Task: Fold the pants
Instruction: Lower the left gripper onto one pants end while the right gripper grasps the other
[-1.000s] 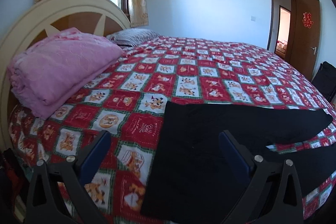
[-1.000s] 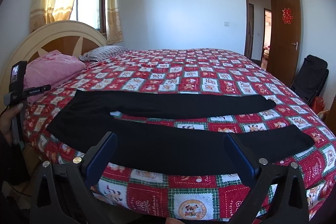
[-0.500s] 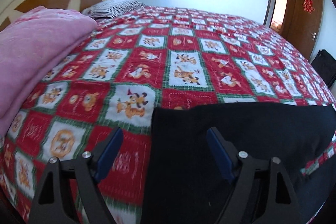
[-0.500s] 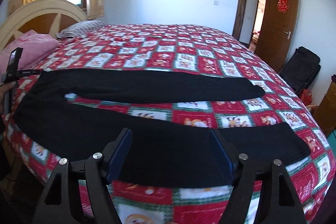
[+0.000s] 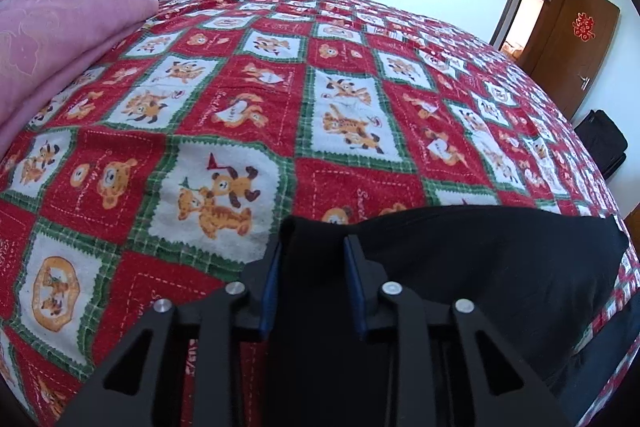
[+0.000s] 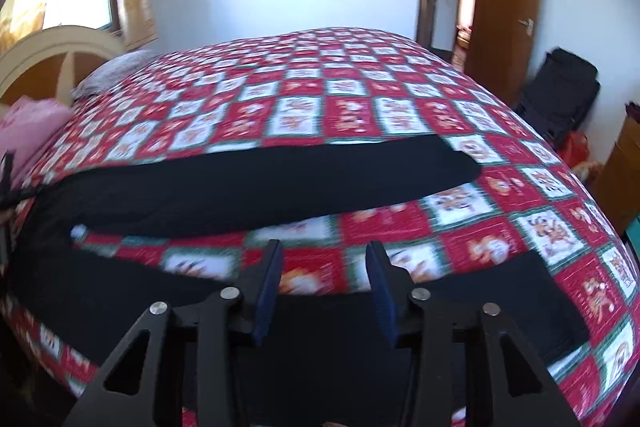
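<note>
Sunlit bedroom walls and a brown door frame a wide bed under a red patchwork quilt printed with cartoon bears, a pink folded blanket near the headboard. Black pants lie flat across the bed's near side, long axis running left to right, legs parted with a strip of quilt between them.

The left hand-held gripper sits at the waistband end, its jaws closing, the far corner of the black cloth bunched up between the blue pads. Whether they already pinch it I cannot tell for sure, though the fabric fills the gap. The right hand-held gripper hovers above the far edge of the nearer leg, jaws closing too, with quilt rather than cloth showing between the tips. It grips nothing yet.

Only the right wrist view shows both legs and their cuffs toward the door side. Only the left shows the waistband corner close up. I judge the left nearer to a hold.
</note>
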A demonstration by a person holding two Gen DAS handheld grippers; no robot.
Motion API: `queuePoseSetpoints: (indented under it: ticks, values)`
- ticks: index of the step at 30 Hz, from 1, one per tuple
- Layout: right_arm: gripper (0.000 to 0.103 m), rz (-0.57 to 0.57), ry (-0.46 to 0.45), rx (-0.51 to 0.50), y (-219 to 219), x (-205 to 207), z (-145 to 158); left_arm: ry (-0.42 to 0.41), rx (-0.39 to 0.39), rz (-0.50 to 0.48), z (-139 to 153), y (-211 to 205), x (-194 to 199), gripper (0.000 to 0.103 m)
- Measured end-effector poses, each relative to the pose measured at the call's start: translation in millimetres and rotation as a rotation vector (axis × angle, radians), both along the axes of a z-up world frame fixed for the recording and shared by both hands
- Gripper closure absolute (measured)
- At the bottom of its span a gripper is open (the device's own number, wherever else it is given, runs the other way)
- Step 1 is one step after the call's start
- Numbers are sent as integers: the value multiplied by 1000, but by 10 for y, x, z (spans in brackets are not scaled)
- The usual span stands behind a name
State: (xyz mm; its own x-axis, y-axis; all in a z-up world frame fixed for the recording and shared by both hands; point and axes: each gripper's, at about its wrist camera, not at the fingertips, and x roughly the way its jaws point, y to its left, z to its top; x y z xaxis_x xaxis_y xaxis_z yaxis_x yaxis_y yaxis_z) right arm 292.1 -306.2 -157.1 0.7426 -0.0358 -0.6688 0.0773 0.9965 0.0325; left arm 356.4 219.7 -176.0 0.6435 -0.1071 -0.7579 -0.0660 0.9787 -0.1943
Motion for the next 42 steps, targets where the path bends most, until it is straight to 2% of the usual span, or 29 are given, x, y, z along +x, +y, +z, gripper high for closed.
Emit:
queuePoseSetpoints:
  ticks: [2, 6, 7, 9, 10, 11, 13, 14, 17, 20, 24, 28, 30, 40, 41, 42]
  values:
    - [61, -45, 7, -11, -206, 116, 19, -11, -5, -6, 13, -1, -4, 78]
    - [60, -101, 31, -47, -586, 376, 46, -4, 24, -11, 9, -33, 43, 77]
    - [60, -106, 42, -29, -691, 466, 41, 0, 42, -4, 9, -44, 62, 70]
    - [60, -112, 64, 7, -849, 621, 9, 2, 60, -5, 5, -67, 77, 69]
    - [60, -118, 76, 20, -923, 695, -15, 4, 72, -2, 5, -76, 83, 64]
    - [58, -122, 101, 39, -1013, 814, -62, 4, 80, 0, 8, -80, 89, 57]
    - [46, -129, 120, 68, -1134, 978, -135, 3, 87, 5, 19, -72, 102, 46]
    - [40, -128, 124, 76, -1172, 1034, -155, -1, 87, 6, 22, -72, 93, 45]
    - [40, -128, 137, 70, -1295, 1266, -247, 11, 77, -25, -20, -94, 120, 47]
    - [40, -124, 144, 69, -1400, 1485, -322, 10, 88, -47, -43, -148, 126, 59]
    - [40, -124, 143, 69, -1543, 1745, -404, 3, 78, -64, -51, -172, 110, 69]
    - [40, -116, 145, 66, -1648, 1980, -510, 3, 8, -54, -72, -81, 116, 69]
    - [40, -111, 145, 66, -1667, 2074, -558, 3, -2, -54, -78, -83, 116, 69]
    - [40, -62, 194, 78, -1723, 2484, -756, 21, 50, -57, -81, -155, 147, 66]
    - [43, -46, 194, 85, -1711, 2489, -754, 23, 56, -59, -78, -162, 152, 66]
    - [55, -26, 196, 92, -1696, 2489, -753, 26, 60, -61, -73, -161, 158, 65]
